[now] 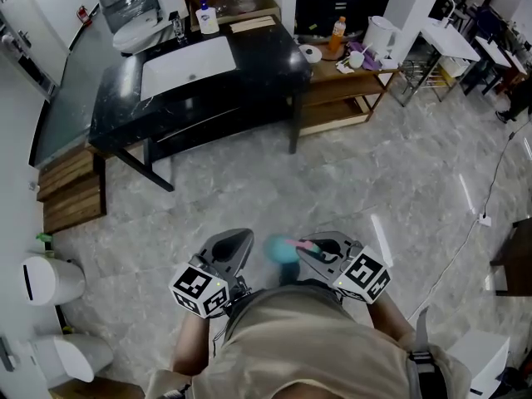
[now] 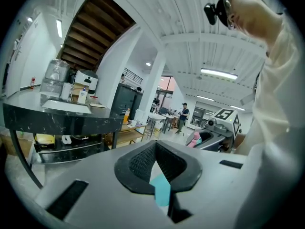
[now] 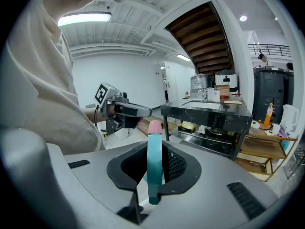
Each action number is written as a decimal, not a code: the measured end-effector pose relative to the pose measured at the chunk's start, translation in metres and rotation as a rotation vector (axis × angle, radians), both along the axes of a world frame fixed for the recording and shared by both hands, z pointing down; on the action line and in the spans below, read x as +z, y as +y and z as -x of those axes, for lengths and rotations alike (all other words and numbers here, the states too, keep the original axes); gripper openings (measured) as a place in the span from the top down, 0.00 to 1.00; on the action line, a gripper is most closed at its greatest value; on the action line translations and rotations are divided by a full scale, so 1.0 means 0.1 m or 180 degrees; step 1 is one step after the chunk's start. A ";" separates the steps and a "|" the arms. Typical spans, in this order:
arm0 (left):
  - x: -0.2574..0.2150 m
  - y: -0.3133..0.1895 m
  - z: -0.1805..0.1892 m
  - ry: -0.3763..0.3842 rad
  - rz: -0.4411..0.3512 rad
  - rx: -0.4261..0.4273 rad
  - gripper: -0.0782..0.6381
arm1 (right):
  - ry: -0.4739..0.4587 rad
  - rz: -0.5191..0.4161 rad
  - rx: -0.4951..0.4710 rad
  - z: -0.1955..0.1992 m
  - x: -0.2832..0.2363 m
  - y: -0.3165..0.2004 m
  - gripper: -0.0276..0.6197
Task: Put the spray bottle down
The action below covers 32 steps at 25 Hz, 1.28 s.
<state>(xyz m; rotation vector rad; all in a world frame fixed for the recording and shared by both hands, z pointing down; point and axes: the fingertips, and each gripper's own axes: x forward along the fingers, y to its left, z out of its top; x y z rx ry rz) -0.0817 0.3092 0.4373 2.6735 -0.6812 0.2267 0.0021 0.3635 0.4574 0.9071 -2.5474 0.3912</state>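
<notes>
**Teal spray bottle with pink cap (image 3: 154, 137): in the grip, carry step, not yet set down**

Grip. The right gripper (image 3: 157, 152) has its dark ribbed pads closed on the bottle's slim teal body. The bottle stands upright between them, with the pink cap rising clear above the jaw tips. The left gripper (image 2: 155, 149) has its pads brought together at the tips, with nothing between them.

Position. In the head view both grippers sit close in front of the person's body. The bottle (image 1: 287, 249) is held in the air between them, above the grey marble floor (image 1: 349, 181). It touches no surface.

Surroundings. The black-topped table with an inset white basin (image 1: 249, 73) stands well apart, across open floor. A low wooden shelf unit (image 1: 341, 98) stands just beside the table's right end.

Step in hand. Judged to be transport, with the set-down not begun.

Next move. In my judgement it calls for bringing the bottle over a bare, level patch of a surface, probably the black top. The bottle should be lowered upright until its base bears, and only then released.

Count. One spray bottle, two grippers, one black table, one wooden shelf unit.
</notes>
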 end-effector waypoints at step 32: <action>-0.02 -0.51 -0.65 -0.0212 -0.0105 -0.0125 0.88 | -0.0285 -0.0109 -0.0098 -0.70 0.07 -0.62 0.86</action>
